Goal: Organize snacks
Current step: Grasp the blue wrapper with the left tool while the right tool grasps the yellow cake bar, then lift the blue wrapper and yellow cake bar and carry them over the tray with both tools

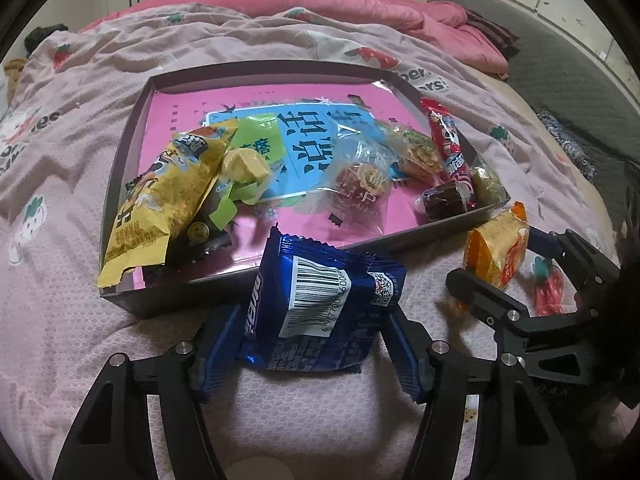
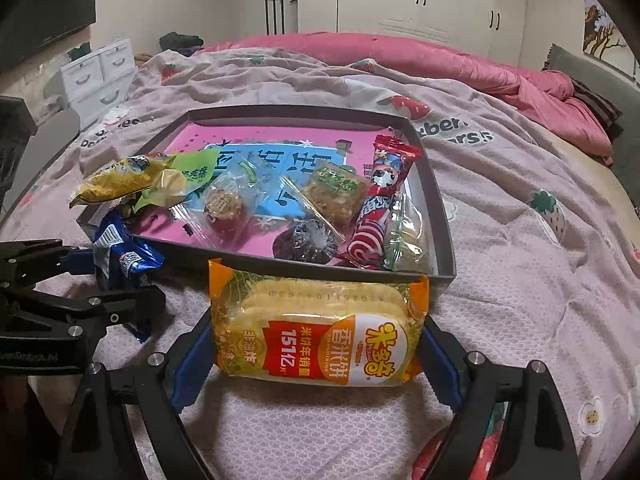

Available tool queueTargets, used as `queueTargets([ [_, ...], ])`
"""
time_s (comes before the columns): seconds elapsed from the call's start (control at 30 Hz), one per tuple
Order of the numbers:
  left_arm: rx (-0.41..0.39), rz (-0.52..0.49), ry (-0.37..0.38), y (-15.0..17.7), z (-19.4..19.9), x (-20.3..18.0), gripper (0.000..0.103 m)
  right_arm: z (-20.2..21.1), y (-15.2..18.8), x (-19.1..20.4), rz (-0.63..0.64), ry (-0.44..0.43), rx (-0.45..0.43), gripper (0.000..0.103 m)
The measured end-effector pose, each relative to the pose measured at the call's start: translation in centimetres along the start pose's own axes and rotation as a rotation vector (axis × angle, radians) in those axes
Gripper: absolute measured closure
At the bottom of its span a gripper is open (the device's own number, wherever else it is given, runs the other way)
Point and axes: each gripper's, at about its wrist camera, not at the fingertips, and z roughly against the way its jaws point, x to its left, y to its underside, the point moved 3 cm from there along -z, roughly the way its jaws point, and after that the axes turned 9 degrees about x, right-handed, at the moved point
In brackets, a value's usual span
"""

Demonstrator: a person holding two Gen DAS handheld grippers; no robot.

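The bed (image 2: 520,216), spread with a pink strawberry-print quilt, is cut off by both fisheye rims; on it lies a shallow dark box (image 1: 132,148) with a pink printed liner, its near wall partly hidden by two held packets. In the box lie wrapped snacks, among them a yellow bag (image 1: 160,200) and a red roll (image 1: 450,148); small print is unreadable. The left hand-held gripper (image 1: 316,344) clamps a blue barcoded packet (image 1: 316,304), the right hand-held gripper (image 2: 320,364) an orange rice-cracker packet (image 2: 320,332), both just before the box.
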Motion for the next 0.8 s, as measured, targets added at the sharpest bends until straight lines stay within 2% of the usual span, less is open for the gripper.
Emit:
queueTargets([
  [0.27, -0.008, -0.004, 0.018, 0.2, 0.5, -0.1, 0.04, -0.1, 0.0, -0.1, -0.002, 0.0, 0.006, 0.013],
  [0.8, -0.063, -0.024, 0.038, 0.7, 3.7, -0.7, 0.04, 1.8, -0.2, -0.2, -0.008, 0.002, -0.047, 0.013],
])
